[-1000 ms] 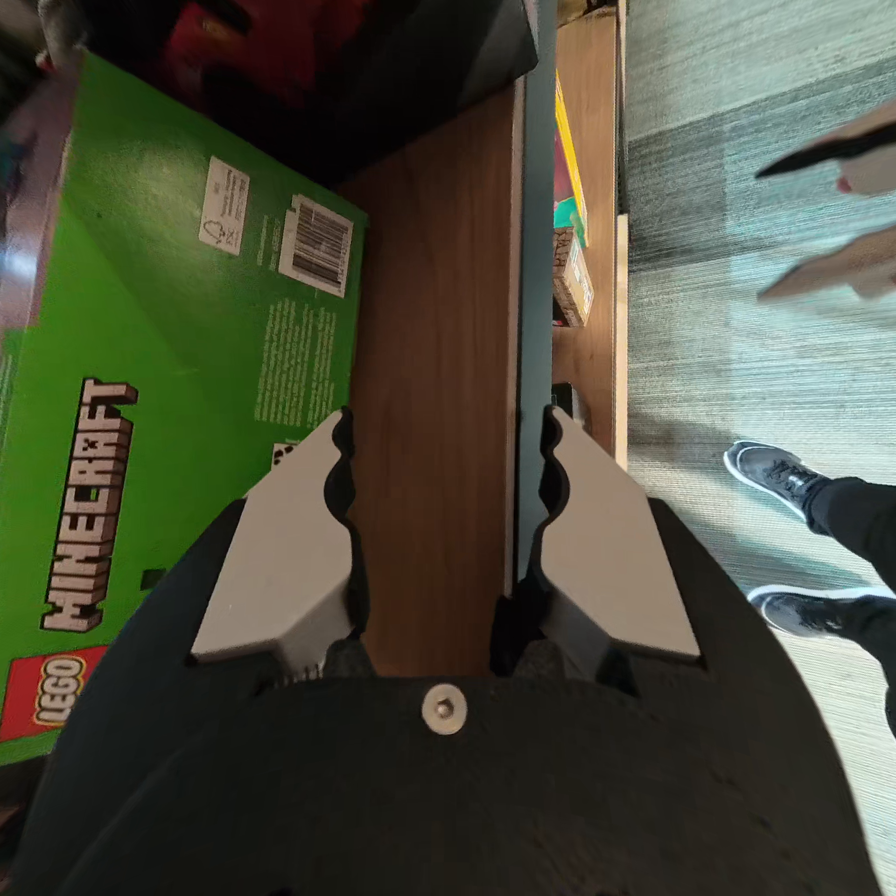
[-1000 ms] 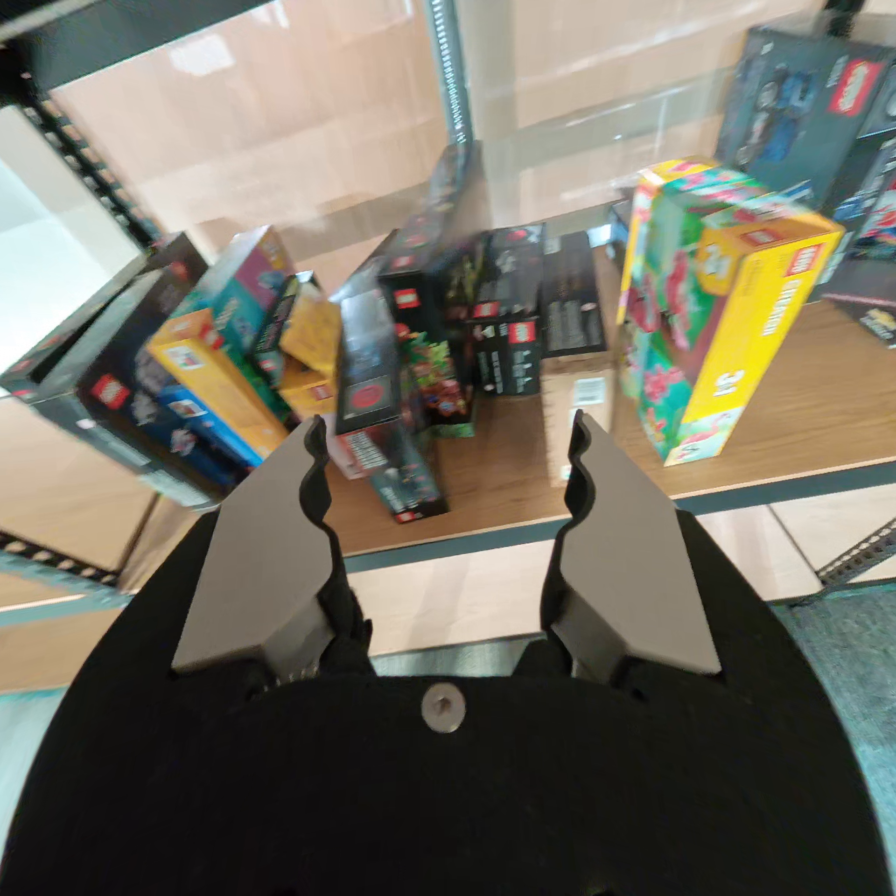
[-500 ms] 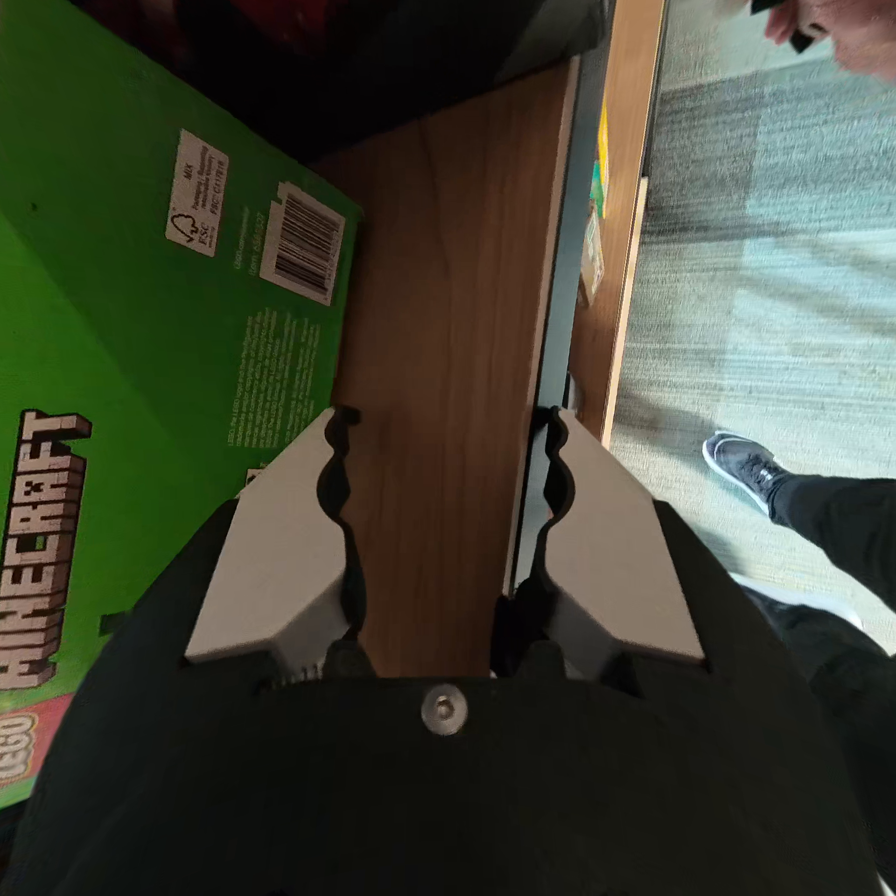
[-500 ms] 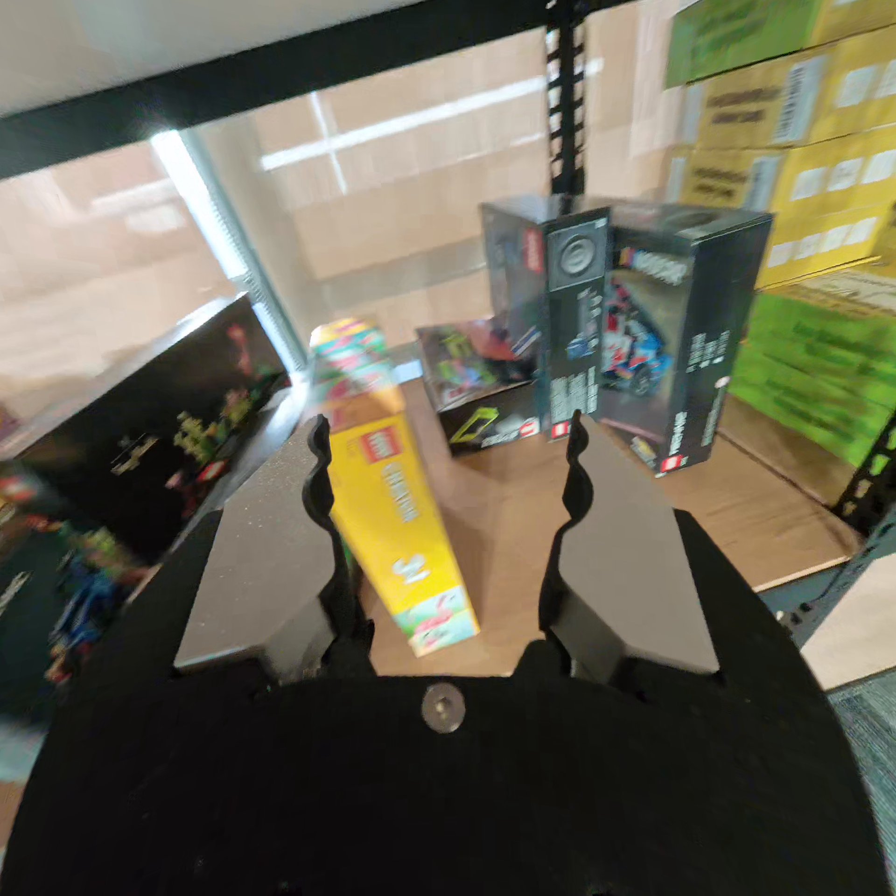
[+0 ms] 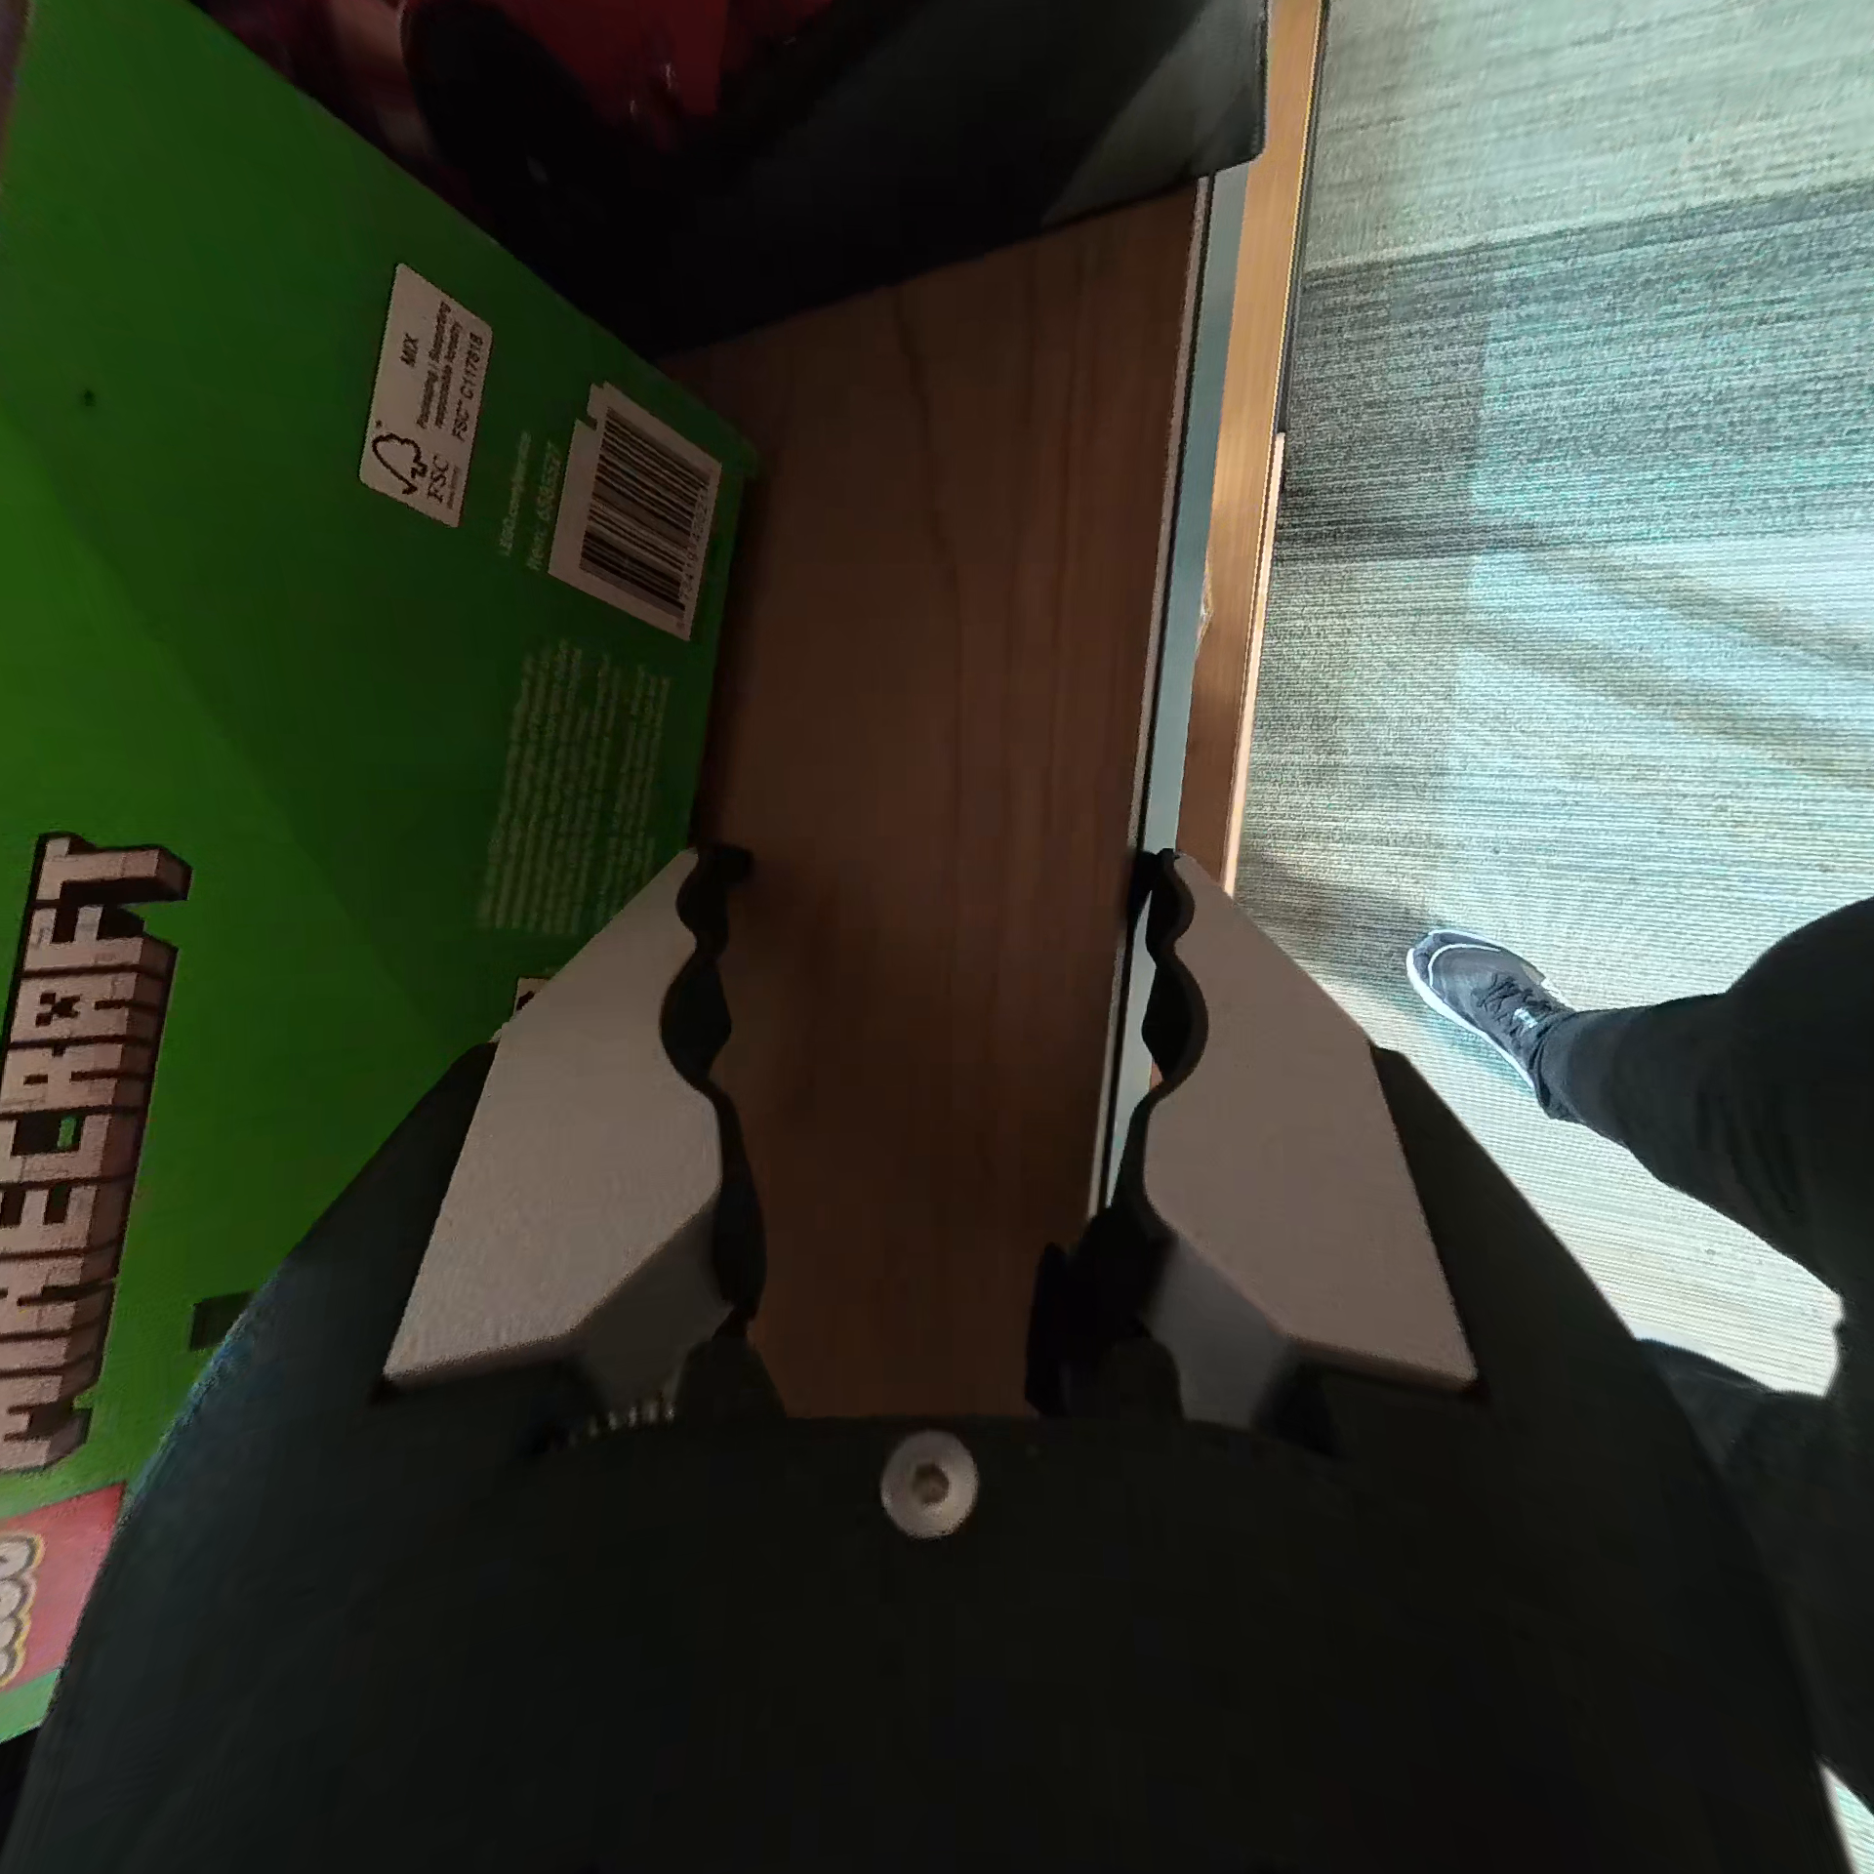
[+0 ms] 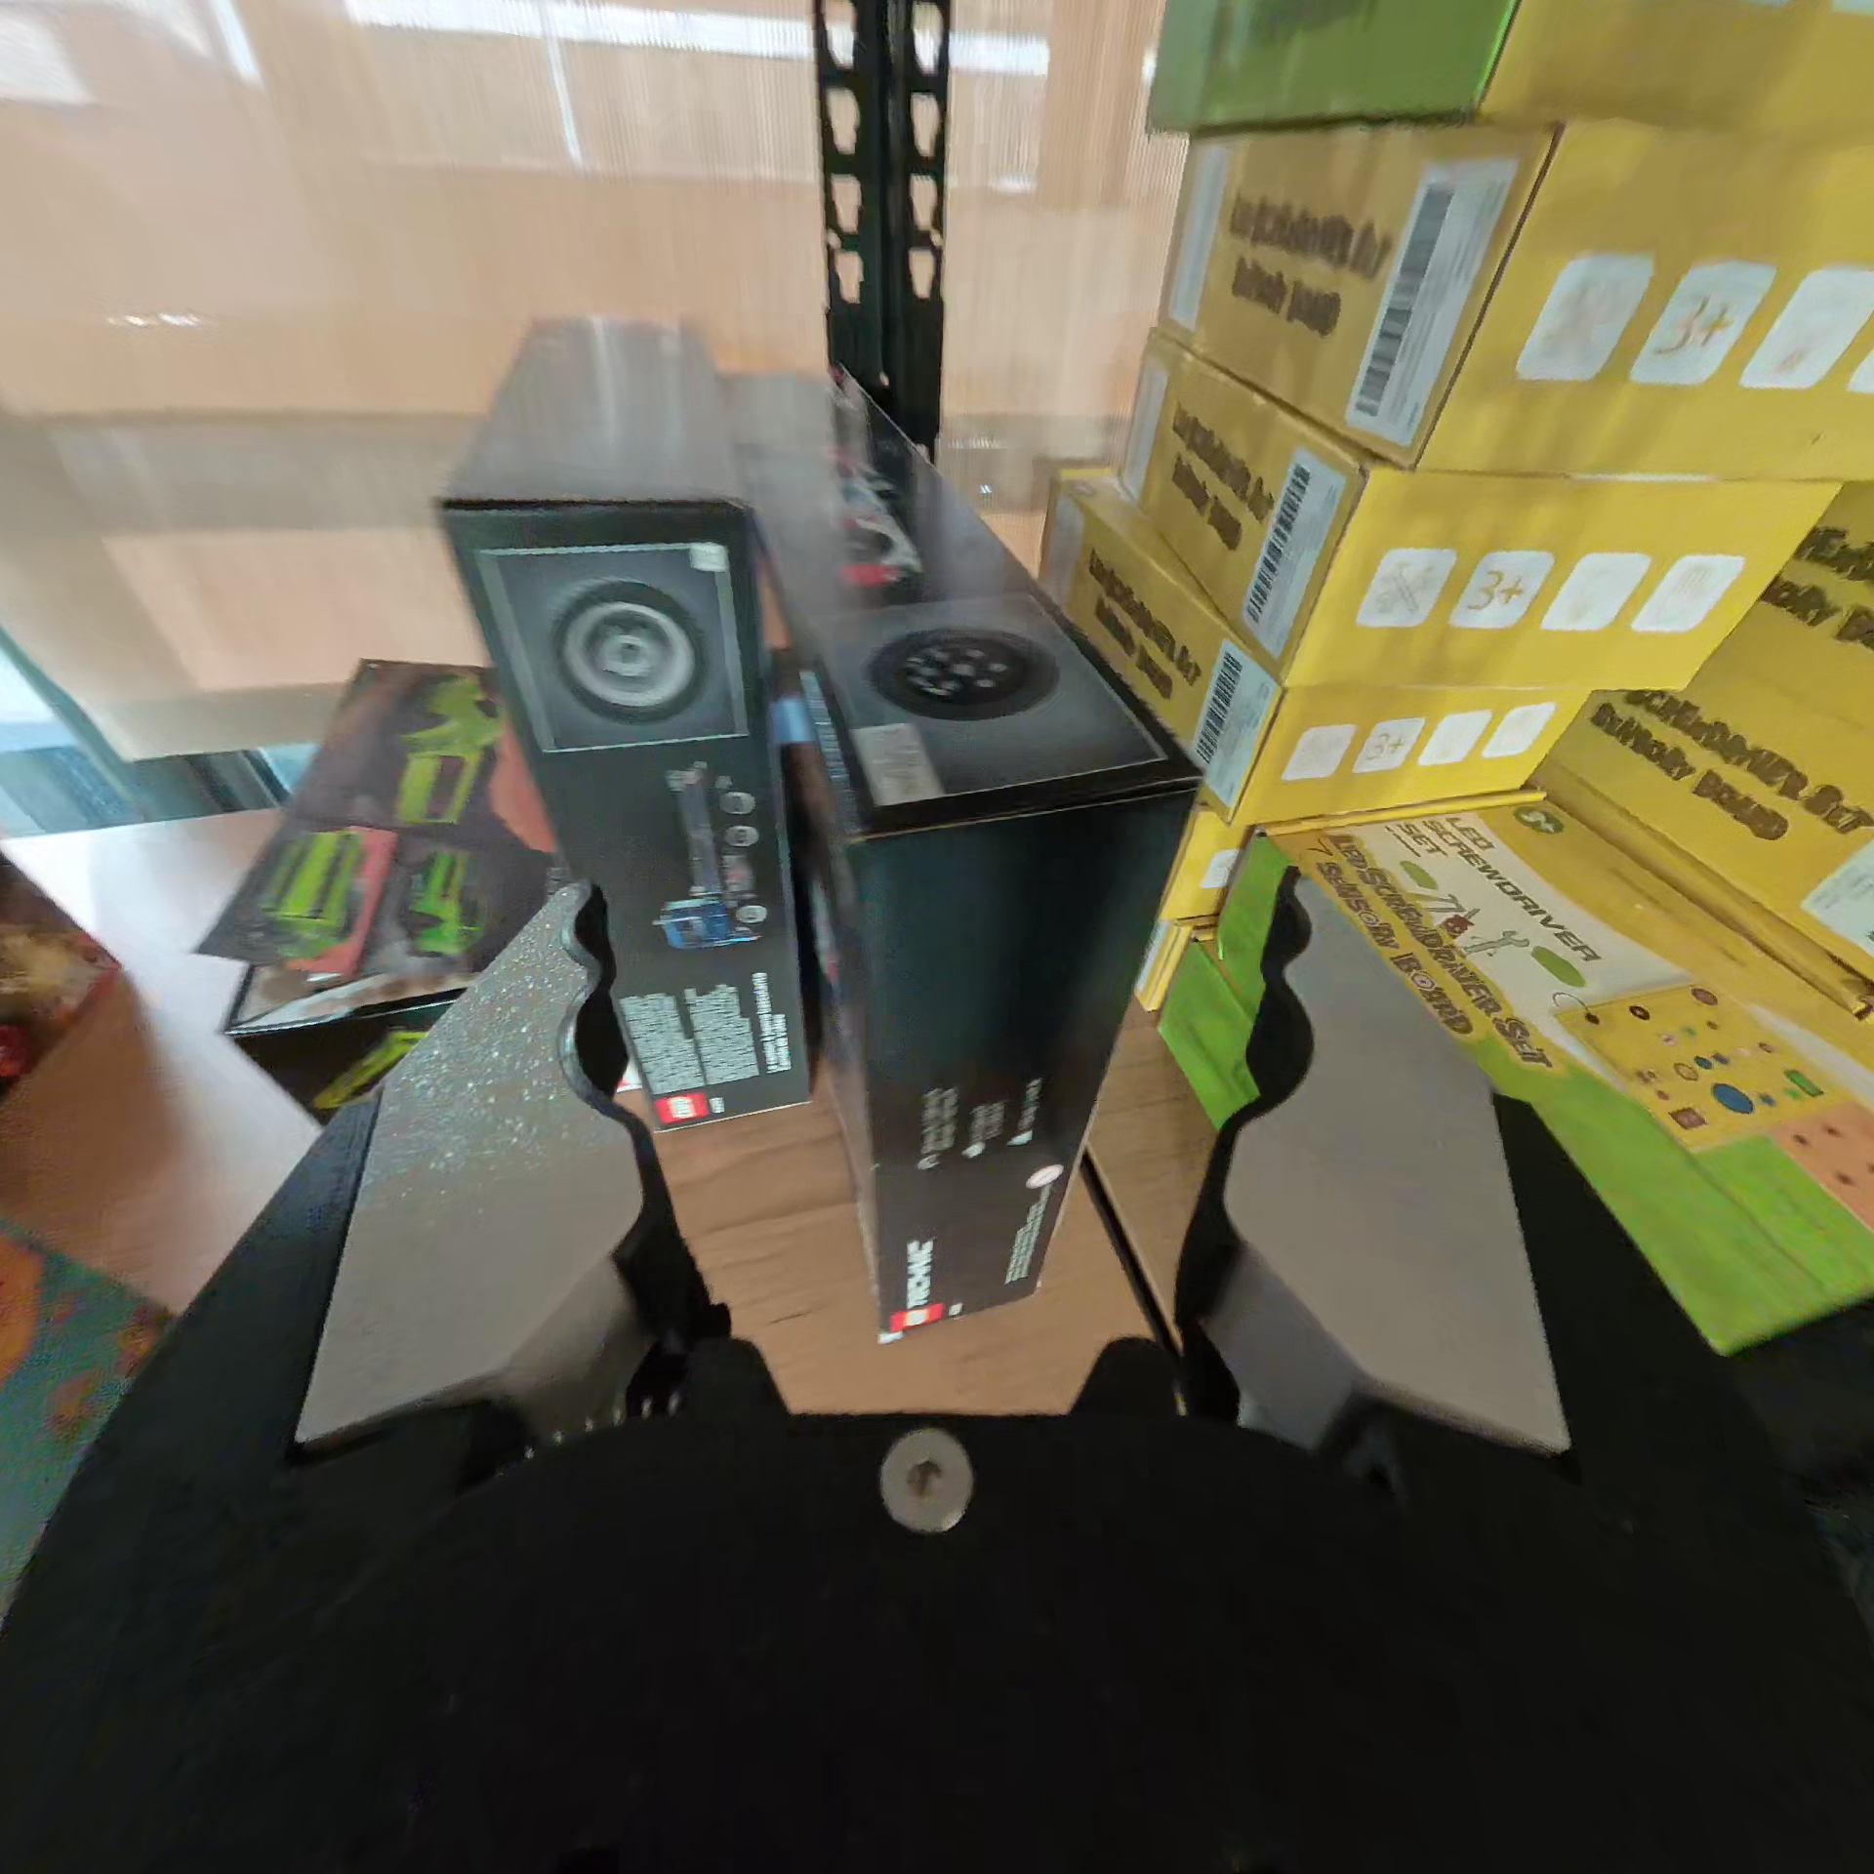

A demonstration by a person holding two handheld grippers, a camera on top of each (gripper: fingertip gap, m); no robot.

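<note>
My left gripper (image 5: 933, 872) is open and empty. It hovers over a bare strip of wooden shelf board (image 5: 943, 608), and its left finger lies beside a big green toy box (image 5: 304, 629). My right gripper (image 6: 933, 903) is open wide and empty. It faces two upright black toy boxes on a wooden shelf (image 6: 791, 1197). The nearer black box (image 6: 994, 963) stands between the fingers with a gap on each side. The second black box (image 6: 639, 761) stands just behind the left finger (image 6: 487, 1095).
A dark box (image 5: 811, 152) lies beyond the green one. Carpet (image 5: 1572, 507) and a person's leg and shoe (image 5: 1491, 994) are to the right of the shelf edge. Stacked yellow boxes (image 6: 1470, 456) and a green-and-yellow box (image 6: 1623, 1014) crowd the right. A flat black box (image 6: 355, 862) lies on the left.
My right gripper swung to the right along the shelf, came close to the two black boxes and opened wider. My left gripper drifted slightly over the shelf board and stayed open.
</note>
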